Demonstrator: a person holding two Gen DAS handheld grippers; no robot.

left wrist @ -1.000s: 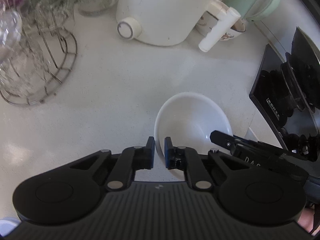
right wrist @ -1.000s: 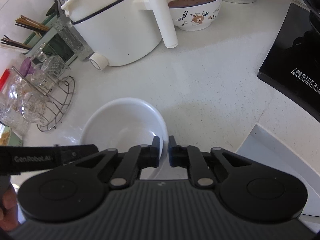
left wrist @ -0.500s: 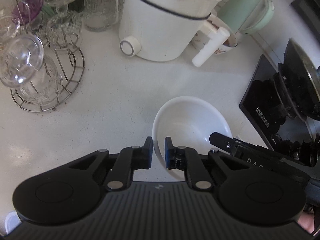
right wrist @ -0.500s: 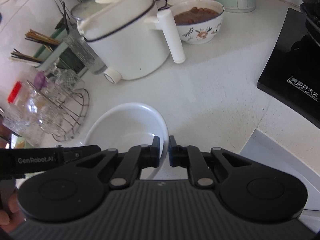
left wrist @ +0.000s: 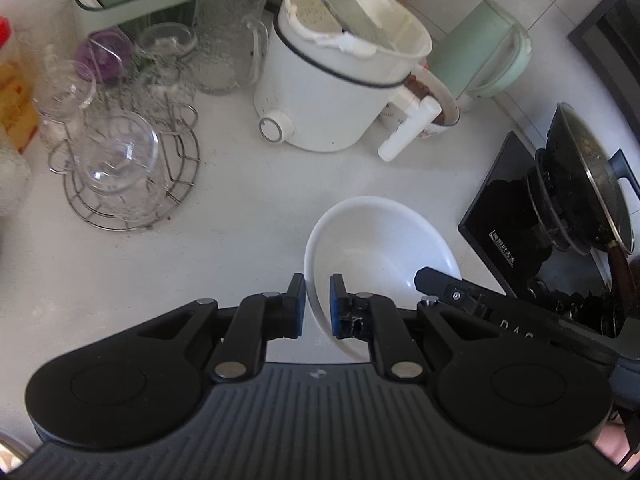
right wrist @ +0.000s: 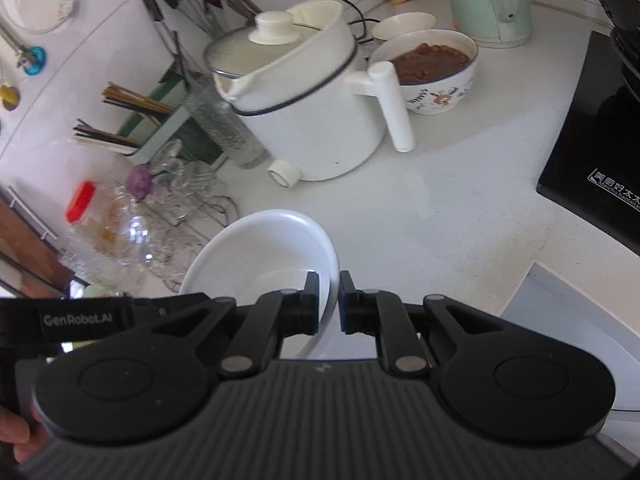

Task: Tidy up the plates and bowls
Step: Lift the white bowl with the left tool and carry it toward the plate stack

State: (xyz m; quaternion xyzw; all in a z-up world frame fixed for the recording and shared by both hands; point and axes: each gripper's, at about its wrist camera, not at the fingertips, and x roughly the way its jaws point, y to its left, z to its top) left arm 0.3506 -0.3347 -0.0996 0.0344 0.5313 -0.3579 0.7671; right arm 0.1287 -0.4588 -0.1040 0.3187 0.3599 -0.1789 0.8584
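Pinching the white bowl [left wrist: 380, 252] on two sides, the left gripper [left wrist: 318, 306] and the right gripper [right wrist: 329, 304] are each pressed onto the rim, one finger inside and one outside. The bowl is held up over the white counter [left wrist: 248, 200], it seems. Both grips should be kept tight and level, so the bowl is not tipped or dropped. Farther back, the white pot [right wrist: 308, 112] and the glass rack [left wrist: 128, 176] should be kept away from. The full bowl [right wrist: 432, 72] at the back must not be bumped.
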